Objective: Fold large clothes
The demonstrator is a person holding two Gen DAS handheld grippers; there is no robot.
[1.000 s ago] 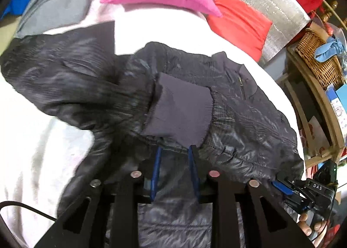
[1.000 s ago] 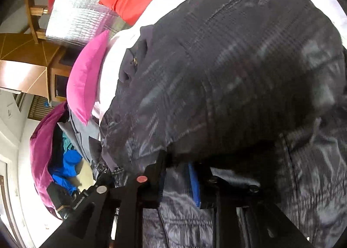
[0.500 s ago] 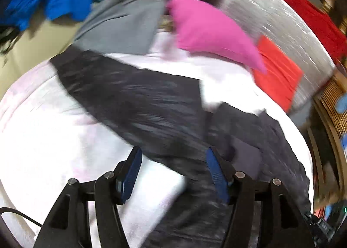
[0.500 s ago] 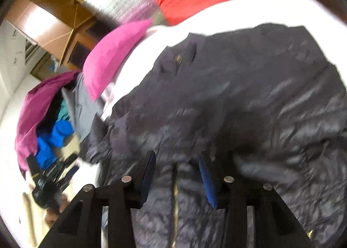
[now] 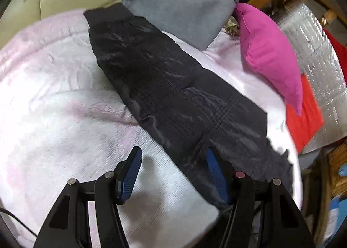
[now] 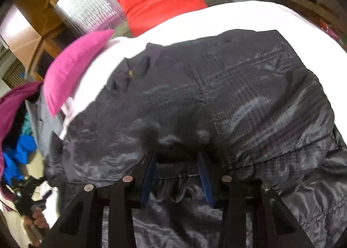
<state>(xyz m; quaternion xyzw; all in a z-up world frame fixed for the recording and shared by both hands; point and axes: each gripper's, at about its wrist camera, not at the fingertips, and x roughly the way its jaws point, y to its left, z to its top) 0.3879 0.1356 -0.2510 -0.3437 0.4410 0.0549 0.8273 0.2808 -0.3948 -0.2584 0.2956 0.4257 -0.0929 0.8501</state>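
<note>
A large dark quilted jacket lies on a white bed. In the left wrist view its long sleeve (image 5: 173, 87) stretches flat from the far left towards the near right. My left gripper (image 5: 173, 161) is open above the sleeve's near part and the blanket, holding nothing. In the right wrist view the jacket body (image 6: 216, 100) fills the frame, collar at the far left. My right gripper (image 6: 176, 161) is open just over the jacket's folded front, its blue pads apart and holding nothing.
The white blanket (image 5: 54, 117) covers the bed. A pink pillow (image 5: 271, 52), a red pillow (image 5: 303, 117) and a grey garment (image 5: 180, 5) lie at the far side. A silver foil sheet (image 6: 91, 5) stands behind. A clothes pile (image 6: 17, 139) is at the left.
Both grippers have opened and let go of the jacket. The left one swung left, away from the cuff, over the outstretched sleeve. The right one lifted back from the jacket body.
</note>
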